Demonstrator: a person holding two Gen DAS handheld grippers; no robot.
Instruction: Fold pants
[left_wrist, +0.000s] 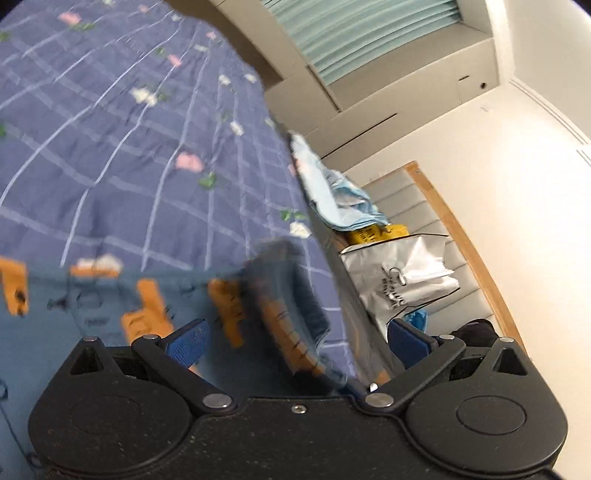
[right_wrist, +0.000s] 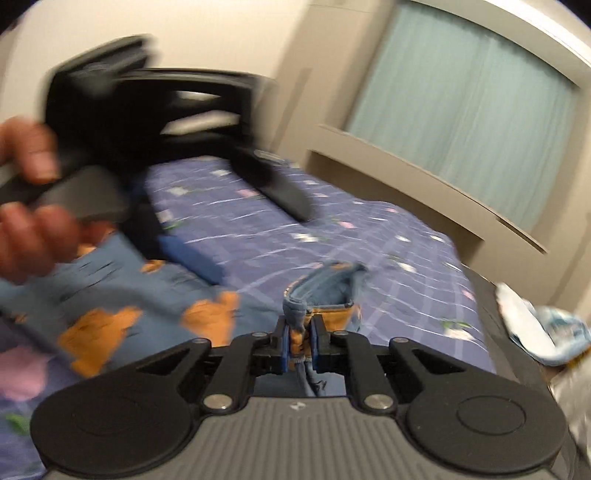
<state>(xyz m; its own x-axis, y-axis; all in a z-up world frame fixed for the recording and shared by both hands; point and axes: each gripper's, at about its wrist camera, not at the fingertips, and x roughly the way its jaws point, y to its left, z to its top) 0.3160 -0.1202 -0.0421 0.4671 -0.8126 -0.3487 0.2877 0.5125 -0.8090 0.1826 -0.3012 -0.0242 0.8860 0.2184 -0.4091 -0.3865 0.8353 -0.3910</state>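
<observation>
- Nearest, the right hand-held gripper (right_wrist: 299, 341) is clamped on a bunched edge of the pants (right_wrist: 110, 295), a cuff or waistband, I cannot tell which.
- The left hand-held gripper (left_wrist: 295, 338) stands wide open over the fabric, gripping nothing.
- The pants lie spread on the bed (left_wrist: 110, 147), toward its near edge.
- Judged step: starting a fold. Next, the pinched edge must be carried across the garment, the other side pinned.
- Beyond, a bag (left_wrist: 402, 273) sits past the bed's far edge.

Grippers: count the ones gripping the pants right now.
1. The right gripper is shut on a bunched edge of the pants. The left gripper is open, over the pants.
</observation>
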